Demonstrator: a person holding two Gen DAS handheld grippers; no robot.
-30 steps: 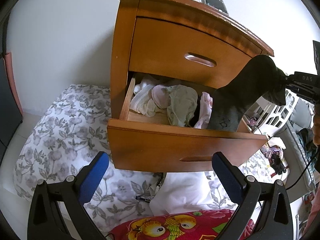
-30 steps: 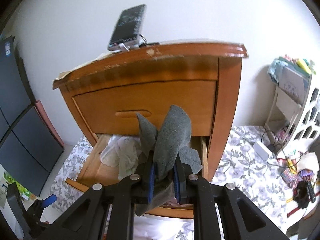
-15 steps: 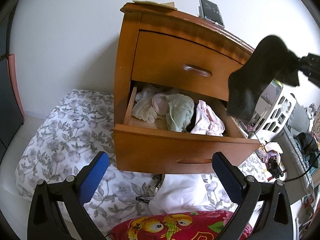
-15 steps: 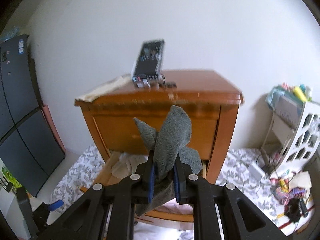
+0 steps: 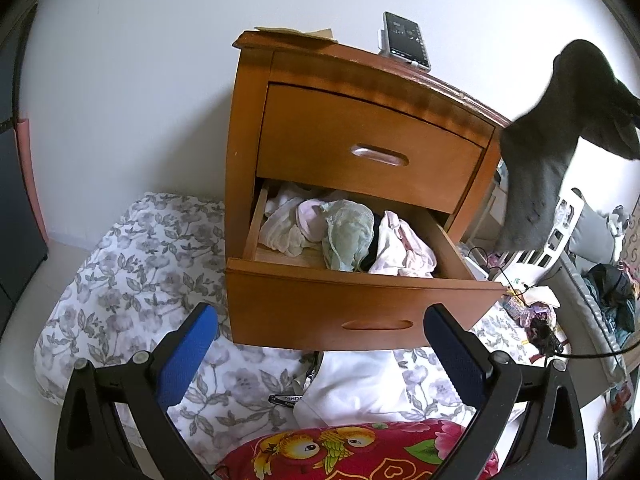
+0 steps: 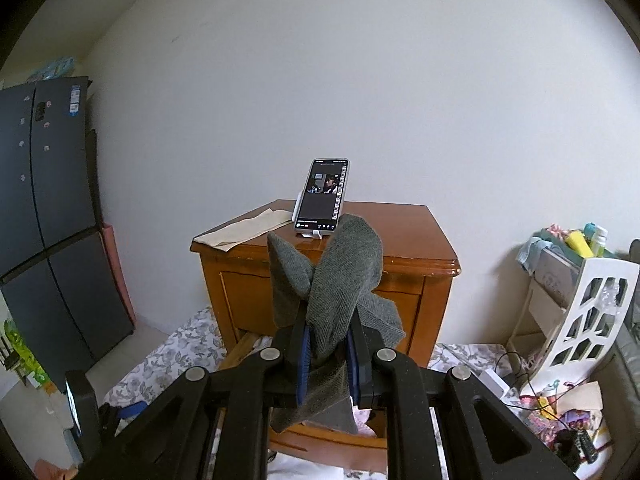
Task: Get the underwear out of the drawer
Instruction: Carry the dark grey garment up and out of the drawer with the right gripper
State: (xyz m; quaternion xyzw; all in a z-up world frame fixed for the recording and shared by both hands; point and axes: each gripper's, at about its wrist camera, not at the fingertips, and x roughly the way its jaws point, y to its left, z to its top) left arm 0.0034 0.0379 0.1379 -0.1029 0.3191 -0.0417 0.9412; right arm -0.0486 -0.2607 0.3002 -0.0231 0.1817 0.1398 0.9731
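The right gripper (image 6: 327, 354) pinches the grey underwear (image 6: 340, 280) high above the open drawer (image 5: 360, 312), the left gripper (image 5: 320, 344) spread and empty; a thin fold could slip free.

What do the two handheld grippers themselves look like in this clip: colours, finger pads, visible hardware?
Both look alike. The left gripper has black angular plastic arms with triangular cutouts, round silver bolts at the pivots, and textured blue pads on its fingers. The right gripper shows the same black frame, silver bolts and blue pad edges. No hands or sleeves are visible.
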